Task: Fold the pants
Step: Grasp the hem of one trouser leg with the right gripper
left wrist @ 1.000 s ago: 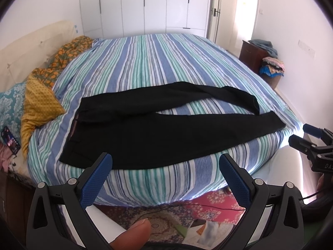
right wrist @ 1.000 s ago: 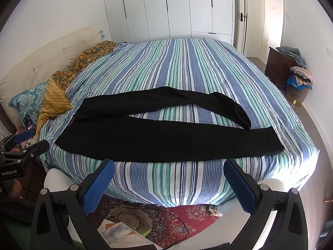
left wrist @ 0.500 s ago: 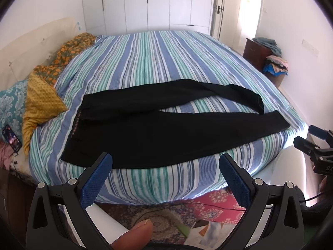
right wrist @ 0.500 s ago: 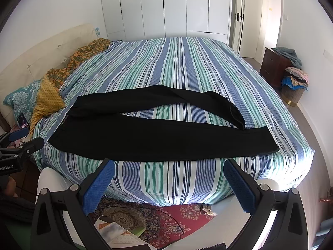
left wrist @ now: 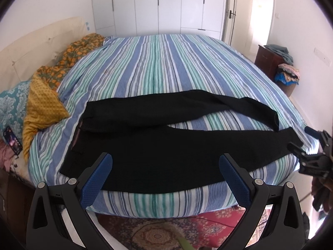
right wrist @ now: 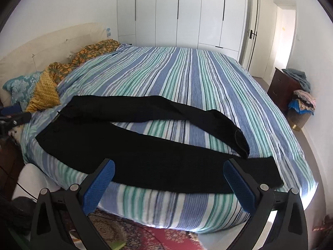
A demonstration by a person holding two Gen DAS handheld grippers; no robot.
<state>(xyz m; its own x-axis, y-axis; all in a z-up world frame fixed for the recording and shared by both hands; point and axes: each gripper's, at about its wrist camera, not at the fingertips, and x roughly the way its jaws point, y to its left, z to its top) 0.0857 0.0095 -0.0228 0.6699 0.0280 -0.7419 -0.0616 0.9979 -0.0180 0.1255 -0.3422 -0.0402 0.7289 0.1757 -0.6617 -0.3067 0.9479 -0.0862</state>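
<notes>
Pants [left wrist: 166, 145] lie flat (legs parted) on the striped bed [left wrist: 166, 79]; left gripper [left wrist: 165, 179] and right gripper [right wrist: 168, 183] hover spread wide, holding nothing.

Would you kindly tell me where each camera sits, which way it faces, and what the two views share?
Left wrist: sits on the left tongs, near the pants' waist end, facing across the bed toward the wardrobe; its own open fingers show, with the right tongs at the right edge.
Right wrist: sits on the right tongs, nearer the leg ends, facing the same way; its open fingers show, with the left tongs at the left edge.
Shared: pants, bed, wardrobe, rug.
</notes>
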